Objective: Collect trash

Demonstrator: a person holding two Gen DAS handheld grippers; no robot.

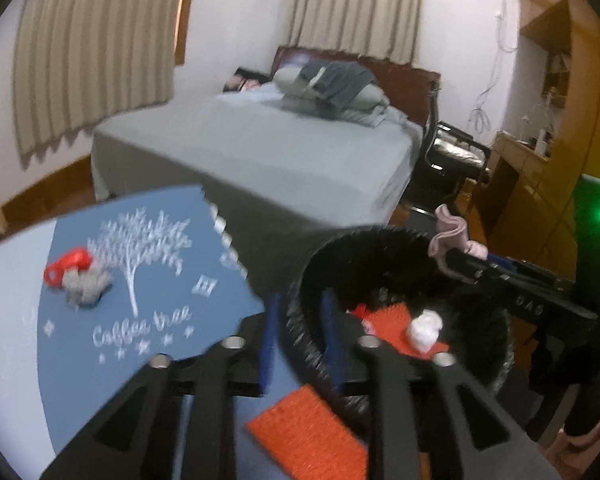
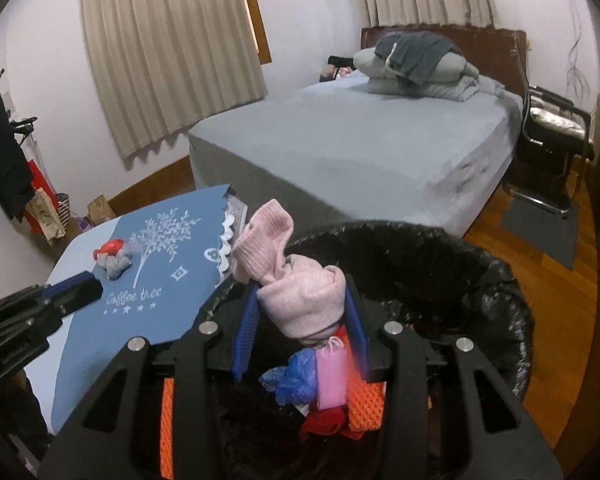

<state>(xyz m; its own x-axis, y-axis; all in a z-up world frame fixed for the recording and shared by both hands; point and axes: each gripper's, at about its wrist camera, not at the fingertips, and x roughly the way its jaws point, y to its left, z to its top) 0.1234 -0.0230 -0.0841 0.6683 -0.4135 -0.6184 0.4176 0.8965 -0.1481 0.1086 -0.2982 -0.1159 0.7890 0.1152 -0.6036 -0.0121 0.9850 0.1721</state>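
Observation:
My right gripper (image 2: pixel 300 312) is shut on a pink knitted cloth (image 2: pixel 296 284) and holds it over the black-lined trash bin (image 2: pixel 480 280). The cloth also shows in the left wrist view (image 1: pixel 448 236) above the bin (image 1: pixel 340 248). Inside the bin lie an orange mesh piece (image 2: pixel 364 404), blue plastic (image 2: pixel 292 380), a pink bit and a white wad (image 1: pixel 424 330). My left gripper (image 1: pixel 300 340) is open and empty at the bin's near rim. A grey crumpled wad (image 1: pixel 86 286) and a red scrap (image 1: pixel 66 266) lie on the blue tablecloth (image 1: pixel 160 300).
An orange mesh piece (image 1: pixel 308 436) lies under my left gripper. A bed (image 2: pixel 360 140) with folded bedding stands behind the table. A black chair (image 2: pixel 552 140) and a grey mat are on the wooden floor at right. Bags and a coat rack stand at far left.

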